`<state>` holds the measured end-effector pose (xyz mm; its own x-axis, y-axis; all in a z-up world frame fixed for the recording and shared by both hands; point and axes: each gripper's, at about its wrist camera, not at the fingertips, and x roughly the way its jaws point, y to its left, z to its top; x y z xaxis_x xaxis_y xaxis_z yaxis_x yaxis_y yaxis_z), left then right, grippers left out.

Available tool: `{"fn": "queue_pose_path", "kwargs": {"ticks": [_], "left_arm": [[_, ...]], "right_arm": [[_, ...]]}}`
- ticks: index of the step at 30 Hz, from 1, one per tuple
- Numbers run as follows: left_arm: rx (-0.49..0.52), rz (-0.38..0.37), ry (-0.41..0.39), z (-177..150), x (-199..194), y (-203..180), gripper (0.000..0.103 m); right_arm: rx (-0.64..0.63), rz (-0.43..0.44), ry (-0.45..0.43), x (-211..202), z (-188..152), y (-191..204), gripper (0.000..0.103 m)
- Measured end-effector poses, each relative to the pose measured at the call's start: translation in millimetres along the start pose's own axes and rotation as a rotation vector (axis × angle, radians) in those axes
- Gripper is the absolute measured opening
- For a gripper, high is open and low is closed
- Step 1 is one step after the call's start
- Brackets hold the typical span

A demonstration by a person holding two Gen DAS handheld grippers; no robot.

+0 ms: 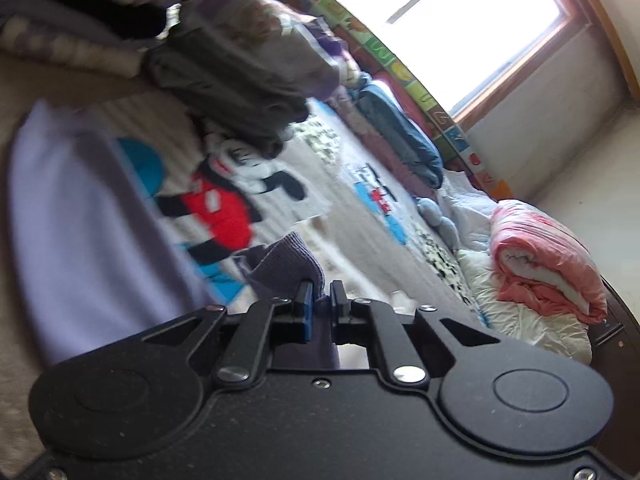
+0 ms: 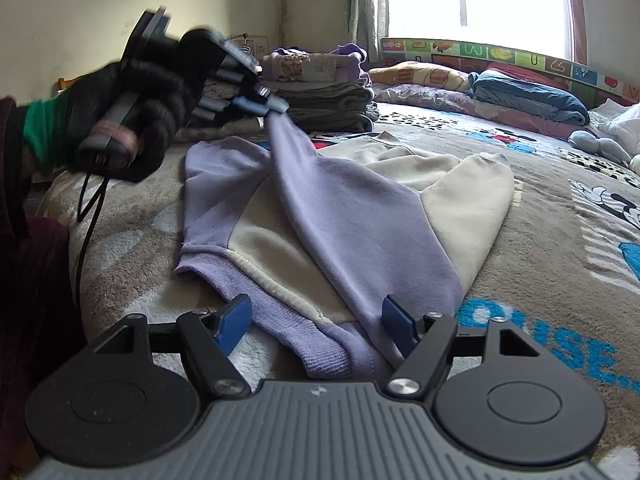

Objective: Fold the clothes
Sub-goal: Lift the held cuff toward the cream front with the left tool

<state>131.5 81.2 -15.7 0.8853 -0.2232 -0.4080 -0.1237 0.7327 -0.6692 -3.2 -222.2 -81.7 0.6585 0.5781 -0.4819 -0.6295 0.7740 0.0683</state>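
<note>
Bed: we see a grey cartoon-printed fleece blanket (image 2: 540,248) spread over the bed and bearing everything below.
Stack: a pile of folded grey and purple clothes (image 2: 328,92) stands behind the garment, well apart from it.
Garment: a lilac and cream sweatshirt with ribbed hem (image 2: 304,216) lies on the blanket, partly flat, its lilac sleeve drawn up taut toward the left tool.
Left gripper (image 1: 320,294): its jaws are clamped on the sleeve's ribbed cuff.
Right gripper (image 2: 316,322): its jaws stand wide apart, straddling the hem and holding nothing.
Risk: we judge that the cuff could slip from so narrow a pinch; pulling could also drag the body askew, as nothing pins the hem.
</note>
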Motion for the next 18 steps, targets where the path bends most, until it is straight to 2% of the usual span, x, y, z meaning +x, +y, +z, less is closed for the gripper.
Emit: {"fn": "queue_pose_path", "kwargs": {"ticks": [8, 12, 18], "left_arm": [[0.119, -0.087, 0.028, 2, 38, -78, 0.005], [0.17, -0.095, 0.056, -7, 62, -106, 0.005], [0.203, -0.086, 0.094, -20, 96, -129, 0.005]], "right_arm": [[0.039, 0.009, -0.022, -11, 3, -3, 0.072], [0.072, -0.001, -0.047, -20, 5, -10, 0.072], [0.139, 0.017, -0.036, -18, 5, -22, 0.072]]}}
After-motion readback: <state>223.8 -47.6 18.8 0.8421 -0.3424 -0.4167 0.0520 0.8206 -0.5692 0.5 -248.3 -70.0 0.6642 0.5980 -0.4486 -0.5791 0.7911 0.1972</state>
